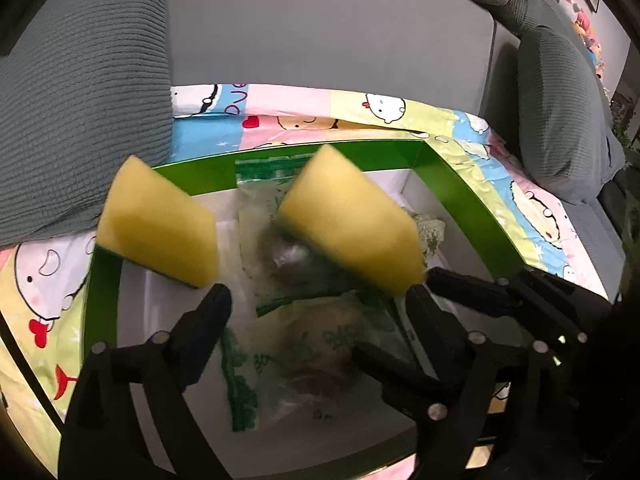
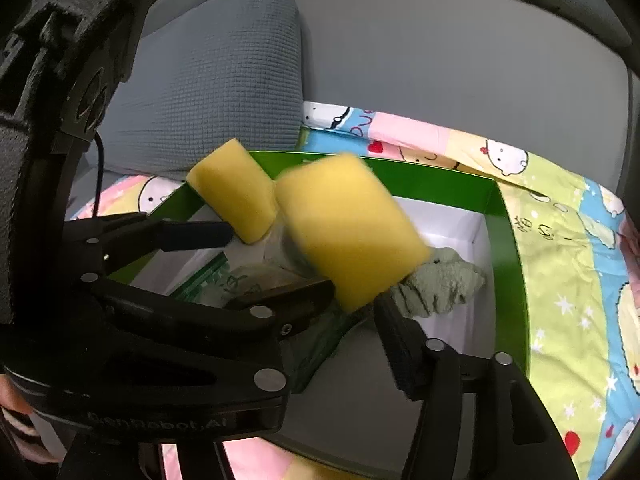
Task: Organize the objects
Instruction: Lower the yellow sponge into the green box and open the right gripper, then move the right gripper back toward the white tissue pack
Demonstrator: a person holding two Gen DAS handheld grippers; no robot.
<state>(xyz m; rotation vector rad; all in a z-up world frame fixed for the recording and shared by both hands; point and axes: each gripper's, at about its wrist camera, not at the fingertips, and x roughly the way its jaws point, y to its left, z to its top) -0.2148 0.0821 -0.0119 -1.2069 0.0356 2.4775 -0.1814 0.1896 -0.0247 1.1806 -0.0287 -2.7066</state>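
Left wrist: open left tool [image 1: 256, 216] hangs inside green-rimmed box [image 1: 472, 200].

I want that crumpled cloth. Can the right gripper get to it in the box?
Probably yes. The grey-green cloth lies uncovered in the open green box, just ahead of the right gripper, whose jaws stand apart.

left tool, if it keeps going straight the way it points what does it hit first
Most likely the clear green-printed packets lying in the green box; they sit right between and beyond the open left tool. Depth is hard to judge through the fisheye, so the box's white floor could come first.
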